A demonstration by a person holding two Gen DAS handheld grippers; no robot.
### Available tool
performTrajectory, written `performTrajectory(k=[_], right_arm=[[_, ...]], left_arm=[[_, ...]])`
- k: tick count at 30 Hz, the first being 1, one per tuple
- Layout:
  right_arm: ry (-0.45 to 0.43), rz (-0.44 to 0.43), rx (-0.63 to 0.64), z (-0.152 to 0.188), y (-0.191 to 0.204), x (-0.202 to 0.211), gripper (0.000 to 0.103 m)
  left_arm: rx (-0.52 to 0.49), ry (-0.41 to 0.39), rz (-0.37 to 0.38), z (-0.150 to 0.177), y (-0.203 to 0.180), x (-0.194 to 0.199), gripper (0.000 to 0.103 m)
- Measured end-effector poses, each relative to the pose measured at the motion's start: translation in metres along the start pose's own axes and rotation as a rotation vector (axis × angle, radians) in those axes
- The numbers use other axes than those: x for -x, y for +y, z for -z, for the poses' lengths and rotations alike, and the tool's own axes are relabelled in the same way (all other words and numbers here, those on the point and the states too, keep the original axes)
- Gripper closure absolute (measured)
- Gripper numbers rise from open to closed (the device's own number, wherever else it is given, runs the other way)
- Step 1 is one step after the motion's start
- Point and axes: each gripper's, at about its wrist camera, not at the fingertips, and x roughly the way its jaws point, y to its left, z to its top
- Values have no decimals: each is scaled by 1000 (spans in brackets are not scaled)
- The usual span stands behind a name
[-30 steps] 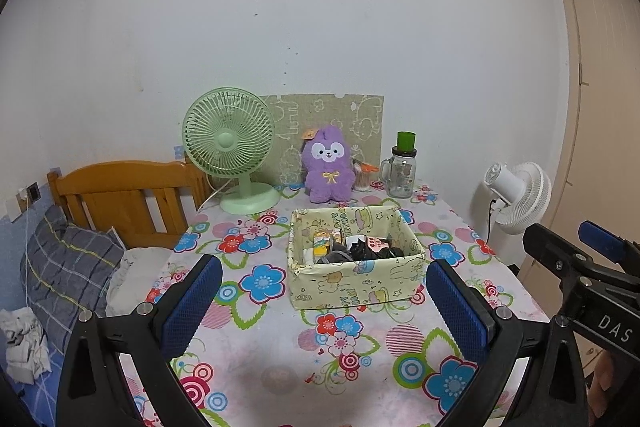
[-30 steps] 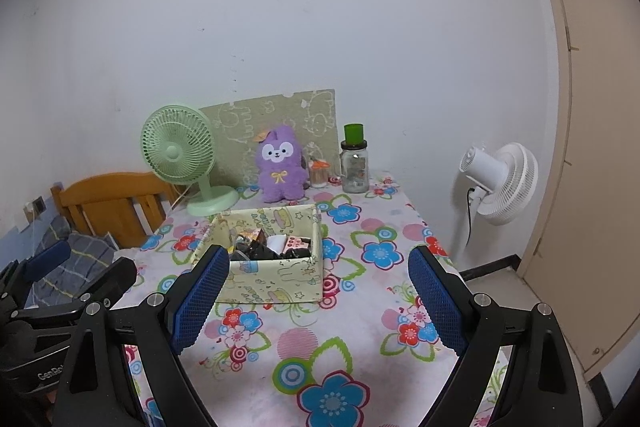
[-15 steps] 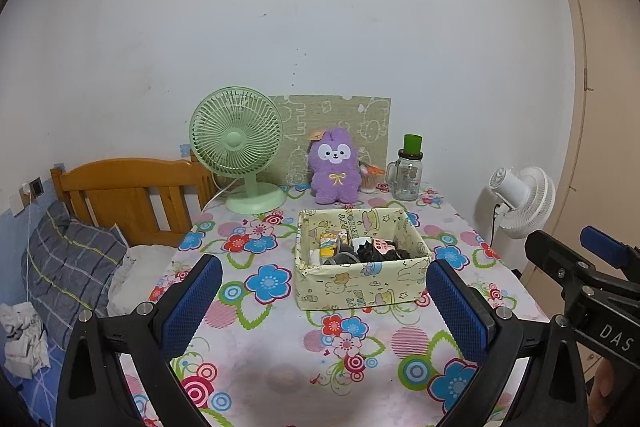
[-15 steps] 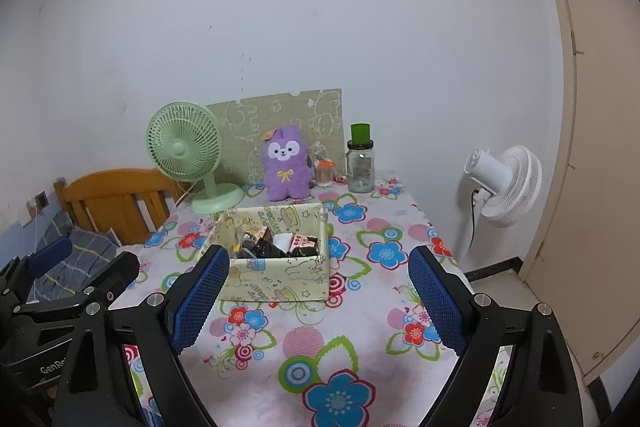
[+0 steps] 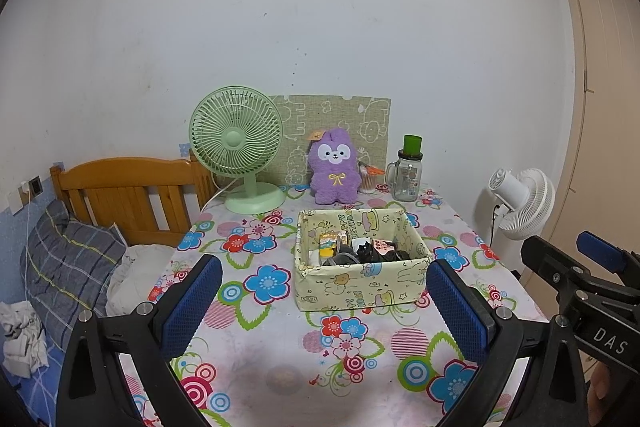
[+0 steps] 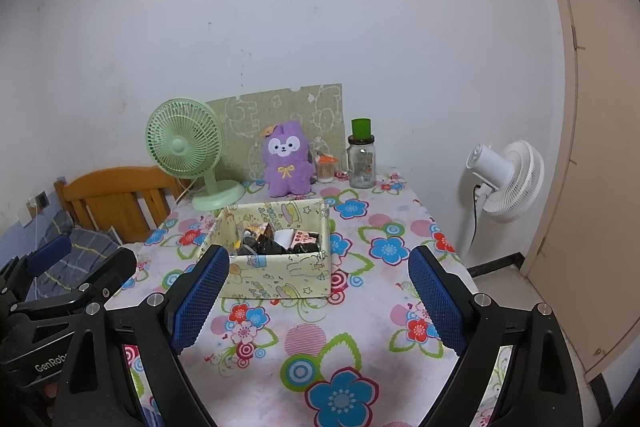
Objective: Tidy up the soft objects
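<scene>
Both of your hand-held grippers are spread wide with nothing between the pads: left hand-held gripper (image 5: 323, 303), right hand-held gripper (image 6: 319, 301). Both are held back over the near edge of the counter (image 5: 280, 379), level and side by side. That fits a standoff pose; neither is committed to a target.

The printed fabric storage box (image 5: 362, 269) sits ahead of both, slightly right of the left gripper's centreline and slightly left of the right one's, so either hand can reach it. Its open top faces up, which suits drop-ins from above. Inside is a pile of small items (image 5: 352, 251): dark pieces, something pink and white, something yellow. I can't tell at this range which of them are soft.

The purple plush rabbit (image 5: 335, 167) stands upright far ahead, beyond the box. It looks propped against the patterned board (image 5: 360, 119) at the wall, outside the box. The green desk fan (image 5: 240, 155) is to its left, and the glass jar with a green lid (image 5: 409, 171) to its right.

The layout fits either a plush waiting to go in or one parked there as its place, so I'm not calling a move.
</scene>
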Motion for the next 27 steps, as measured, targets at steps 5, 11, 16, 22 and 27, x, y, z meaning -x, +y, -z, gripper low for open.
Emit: performTrajectory(k=[5, 11, 16, 22, 27], right_arm=[[0, 1, -2, 0, -1, 0, 10], [0, 2, -4, 0, -1, 0, 10], [-4, 2, -8, 0, -3, 2, 10], [-6, 4, -8, 0, -3, 2, 10], [-7, 2, -11, 1, -3, 3, 10]], left_arm=[[-1, 1, 3, 0, 1, -1, 0], [-1, 5, 9, -1, 0, 0, 0], [-8, 2, 10, -2, -3, 1, 0], [-8, 2, 10, -2, -3, 1, 0], [-9, -1, 9, -3, -5, 2, 0]])
